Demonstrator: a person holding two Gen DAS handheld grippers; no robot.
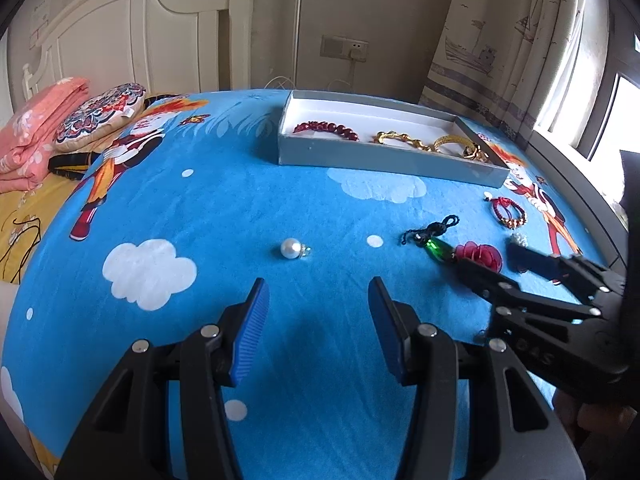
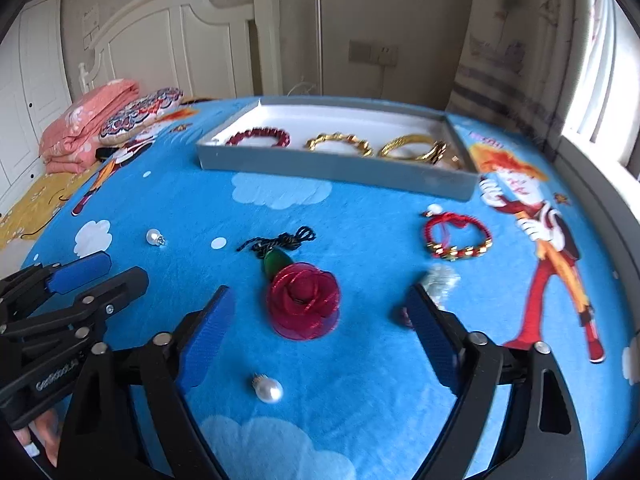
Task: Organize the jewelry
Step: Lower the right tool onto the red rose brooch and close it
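Right wrist view showed the right gripper [image 2: 320, 332] spread open and empty, a pearl [image 2: 269, 391] just below it, the red rose [image 2: 305, 300] between its fingers, a red bracelet [image 2: 456, 236] beyond still loose, while three bracelets already lay in the far tray [image 2: 332, 168]; the left gripper [image 1: 318, 320] also gaped empty.

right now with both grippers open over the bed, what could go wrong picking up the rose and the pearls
1. The rose lies against the green pendant and its black cord, so the right gripper may drag both.
2. The pearl ahead of the left gripper is round and could roll on the soft blanket.
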